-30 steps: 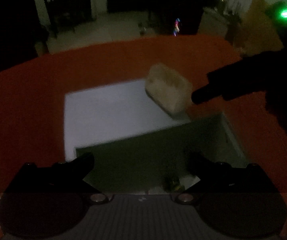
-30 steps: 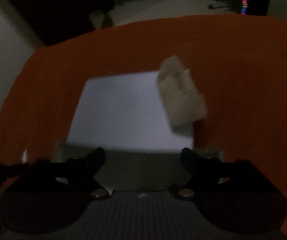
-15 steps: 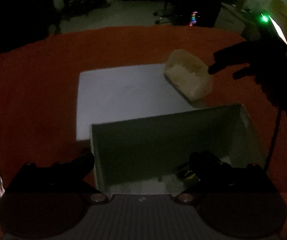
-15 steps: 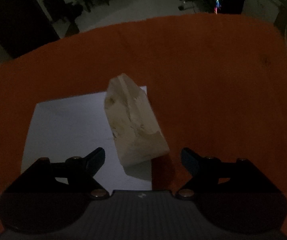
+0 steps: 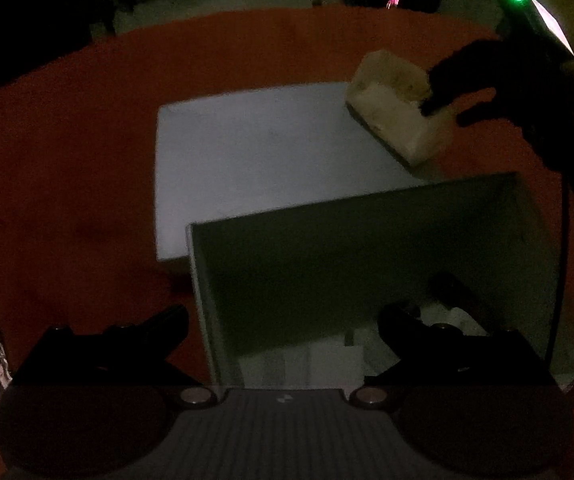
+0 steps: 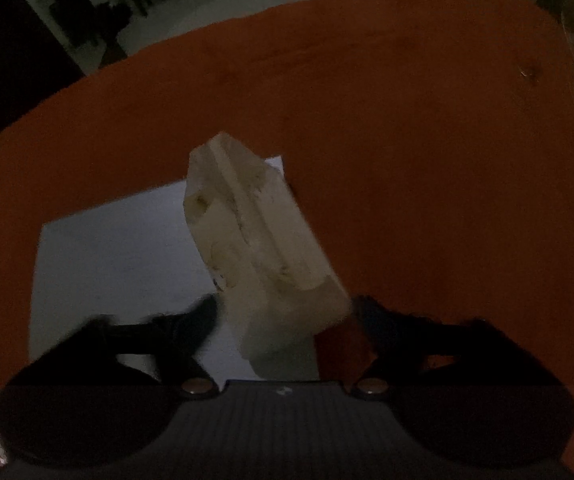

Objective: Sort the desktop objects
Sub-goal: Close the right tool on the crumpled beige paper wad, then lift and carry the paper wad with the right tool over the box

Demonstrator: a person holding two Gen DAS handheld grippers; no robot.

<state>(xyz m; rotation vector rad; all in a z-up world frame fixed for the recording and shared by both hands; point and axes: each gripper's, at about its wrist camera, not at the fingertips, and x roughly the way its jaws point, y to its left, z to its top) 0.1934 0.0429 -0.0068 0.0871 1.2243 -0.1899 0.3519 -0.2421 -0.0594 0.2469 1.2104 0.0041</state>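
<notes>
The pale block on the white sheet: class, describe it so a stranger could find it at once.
Start at the orange-red tabletop and find the flat white sheet. At the sheet's far right corner lies a pale cream, oblong block, between the right gripper's fingers. It alone is raised and cream-coloured.

Both tools look alike: the left gripper (image 5: 283, 324) and right gripper (image 6: 285, 316) have black tapered fingers (image 5: 155, 328), round black lobes, a grey ribbed body with small white mark, and two silver screws (image 5: 195, 395).
</notes>
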